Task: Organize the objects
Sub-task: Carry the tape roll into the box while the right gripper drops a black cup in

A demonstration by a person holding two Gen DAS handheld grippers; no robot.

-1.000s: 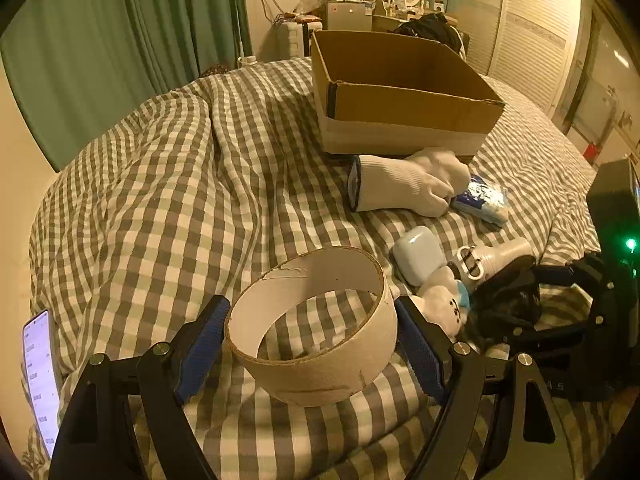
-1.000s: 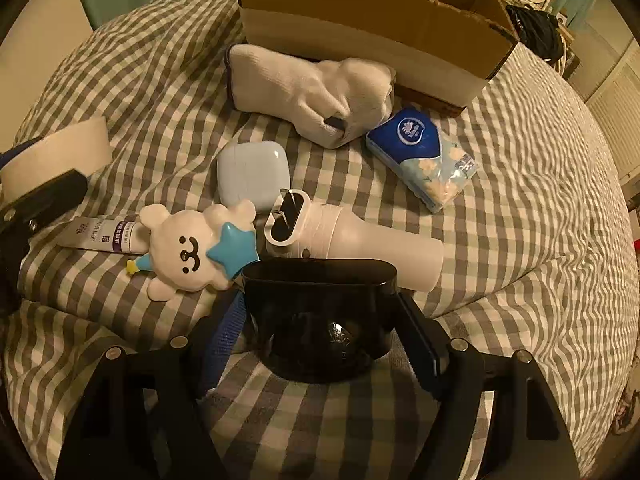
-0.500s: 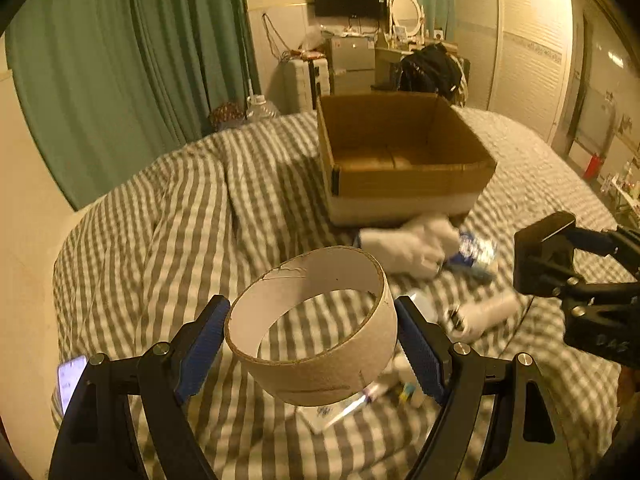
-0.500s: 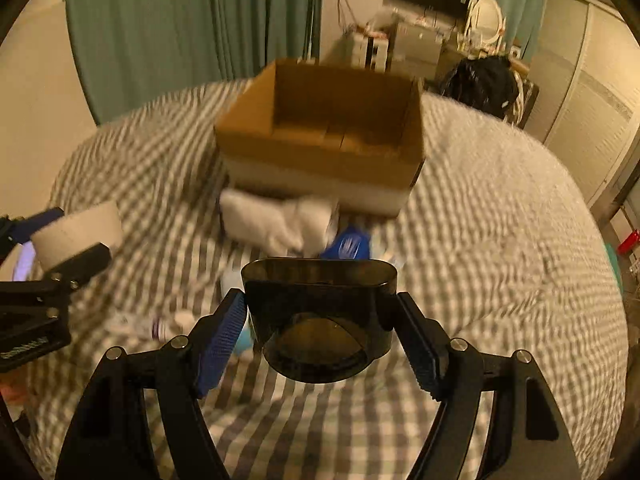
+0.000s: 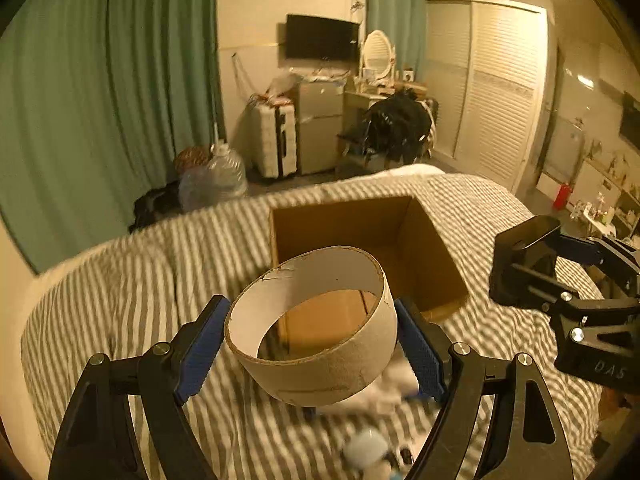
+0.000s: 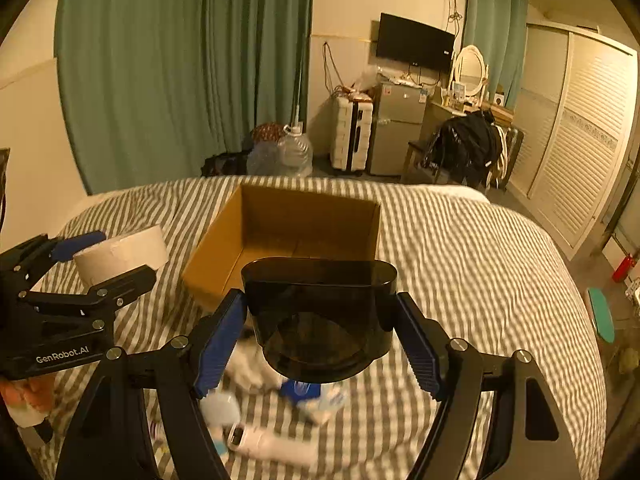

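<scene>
My left gripper is clamped on a cardboard tape ring, blue pads pressed to either side of it, the ring held off the bed with its open centre facing forward. My right gripper is closed on a dark translucent container, also held in the air. Below both claws, blurred on the striped bedspread, lie a white sock, a blue tissue pack, a pale rounded case and a white tube-shaped item. Past them sits the open cardboard box, its inside bare as far as I can see. Farther off stand a water jug, a white suitcase and green curtains.
</scene>
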